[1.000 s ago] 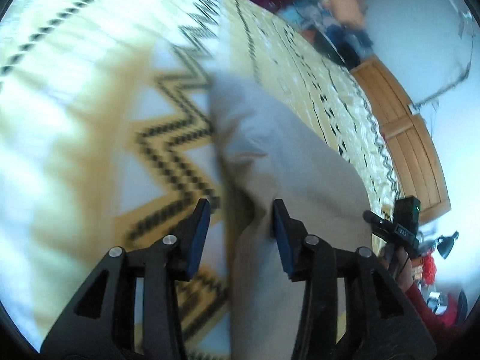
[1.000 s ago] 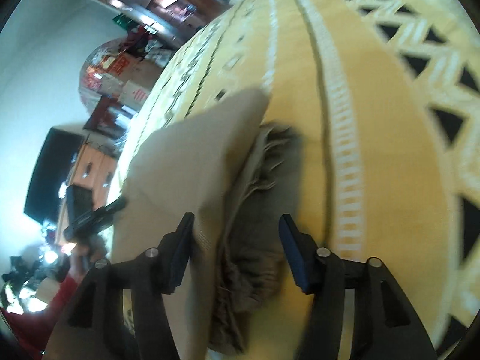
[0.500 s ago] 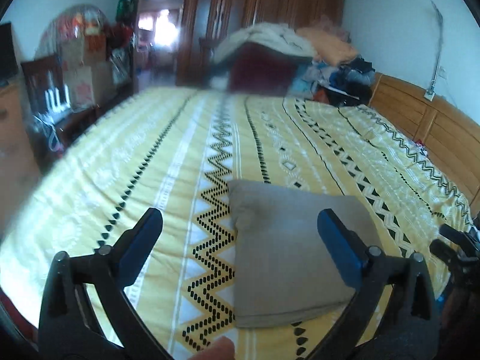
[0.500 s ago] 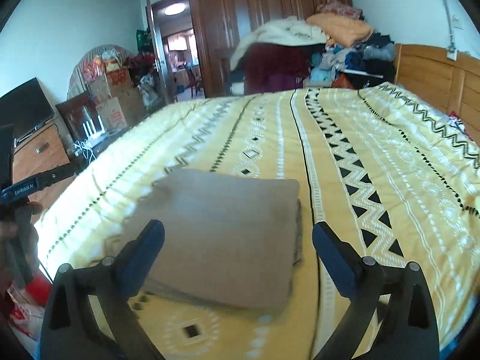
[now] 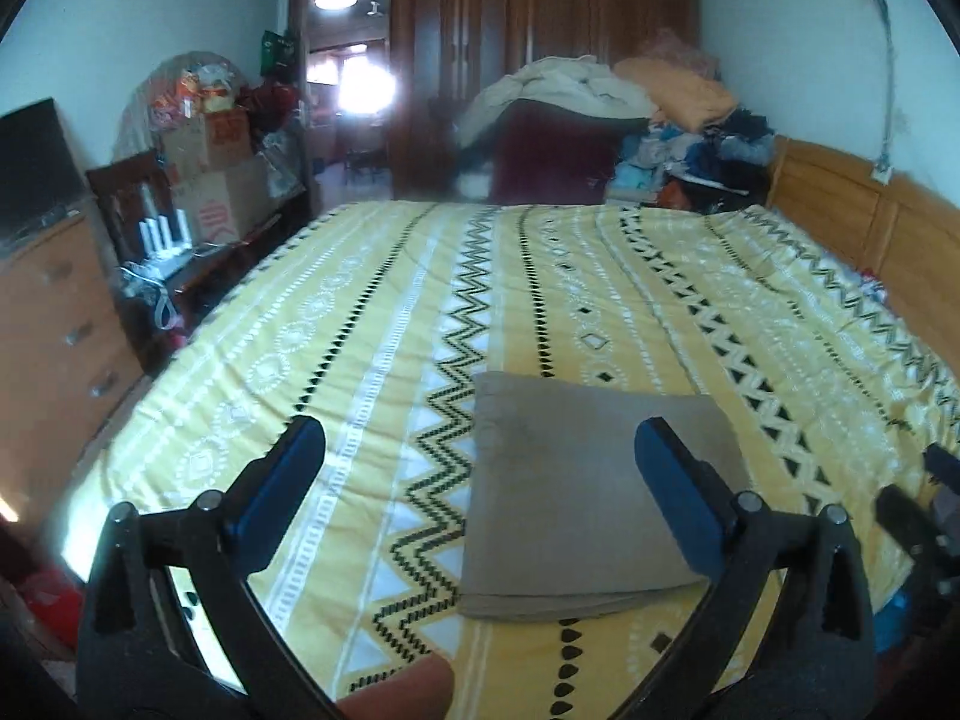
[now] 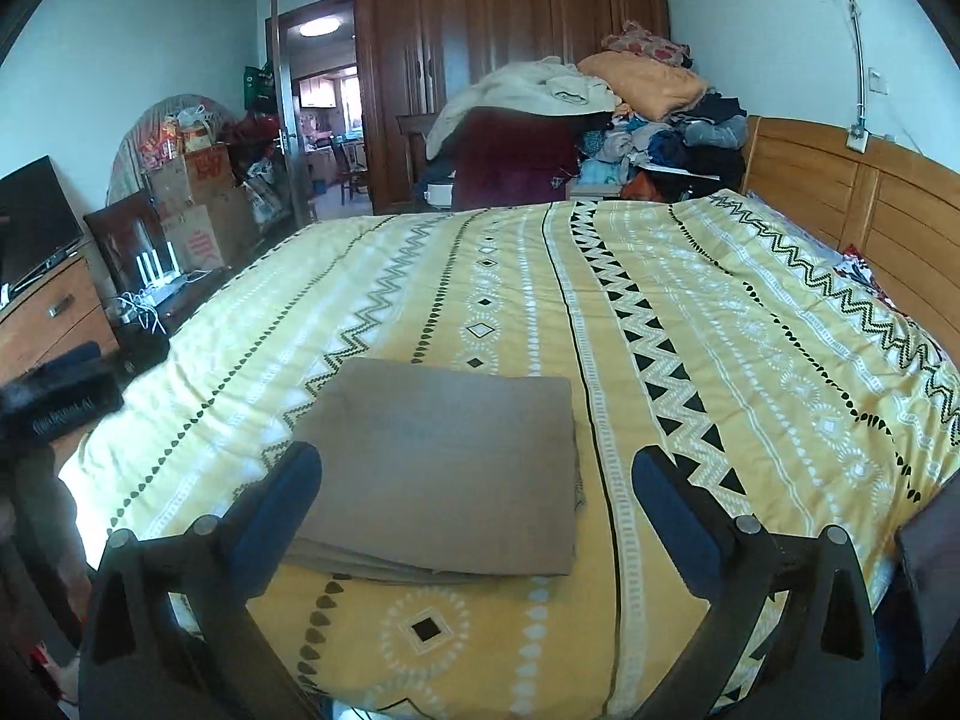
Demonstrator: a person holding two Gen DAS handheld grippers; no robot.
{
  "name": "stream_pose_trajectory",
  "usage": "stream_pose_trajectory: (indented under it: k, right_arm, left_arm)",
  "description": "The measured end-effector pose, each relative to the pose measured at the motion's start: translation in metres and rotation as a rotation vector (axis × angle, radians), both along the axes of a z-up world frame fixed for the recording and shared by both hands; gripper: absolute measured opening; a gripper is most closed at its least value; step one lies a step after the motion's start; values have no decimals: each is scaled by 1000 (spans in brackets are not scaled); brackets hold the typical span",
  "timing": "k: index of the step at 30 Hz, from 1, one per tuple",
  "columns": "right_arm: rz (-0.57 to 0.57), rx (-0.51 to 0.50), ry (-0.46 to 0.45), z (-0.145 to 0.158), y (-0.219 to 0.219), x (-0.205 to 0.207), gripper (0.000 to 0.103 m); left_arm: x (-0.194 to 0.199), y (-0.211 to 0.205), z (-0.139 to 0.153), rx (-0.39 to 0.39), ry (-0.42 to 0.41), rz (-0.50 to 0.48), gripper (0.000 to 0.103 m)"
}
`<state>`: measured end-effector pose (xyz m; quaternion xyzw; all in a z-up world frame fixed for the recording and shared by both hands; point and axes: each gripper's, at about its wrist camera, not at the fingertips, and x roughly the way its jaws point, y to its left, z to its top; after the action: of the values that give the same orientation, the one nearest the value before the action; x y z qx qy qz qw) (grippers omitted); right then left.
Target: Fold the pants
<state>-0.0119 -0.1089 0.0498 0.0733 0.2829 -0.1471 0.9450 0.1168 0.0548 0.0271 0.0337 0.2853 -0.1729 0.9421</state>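
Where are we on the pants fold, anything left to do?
Done: the pants lie as a flat, squared stack of layers on the yellow bedspread. In hand: nothing; the left gripper and right gripper are both open, empty and above the stack. Left: probably nothing, except perhaps tidying the fabric edge peeking out on the stack's right side.

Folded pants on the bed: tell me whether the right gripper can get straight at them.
Probably yes: the folded pants lie flat on the bedspread, nothing over them, and the right gripper hangs open above them.

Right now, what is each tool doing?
Left tool: open, holding nothing.
Right tool: open, holding nothing; the folded pants lie on the bed.
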Motion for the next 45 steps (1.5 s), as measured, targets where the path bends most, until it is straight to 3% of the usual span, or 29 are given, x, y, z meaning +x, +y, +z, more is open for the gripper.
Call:
stream_pose_trajectory:
  k: [13, 19, 23, 27, 31, 34, 39, 41, 45]
  right_arm:
    - [-17, -69, 13, 18, 19, -6, 103]
    - [-40, -104, 28, 24, 25, -6, 103]
    - [-33, -117, 29, 26, 26, -6, 103]
    - [-50, -189, -22, 37, 36, -13, 103]
    - [-75, -278, -128, 52, 51, -32, 103]
    - [-78, -276, -99, 46, 55, -31, 103]
    - [-49, -160, 57, 12, 44, -16, 103]
    - [-48, -134, 99, -3, 39, -13, 103]
    - [-51, -77, 169, -26, 29, -12, 103]
  left_arm:
    - [-11, 5, 4, 4, 11, -5, 103]
    - [-13, 11, 8, 15, 14, 37, 103]
    - [-15, 16, 12, -14, 27, 31, 103]
    - [-23, 19, 20, -43, -16, 20, 103]
    - [-39, 28, 38, -104, -129, 9, 103]
    - [-47, 32, 47, -135, -173, 5, 103]
    - [-41, 23, 26, -118, -100, -33, 103]
    - [-39, 18, 12, -101, -37, -52, 103]
    - [-34, 14, -12, -151, 131, -118, 103]
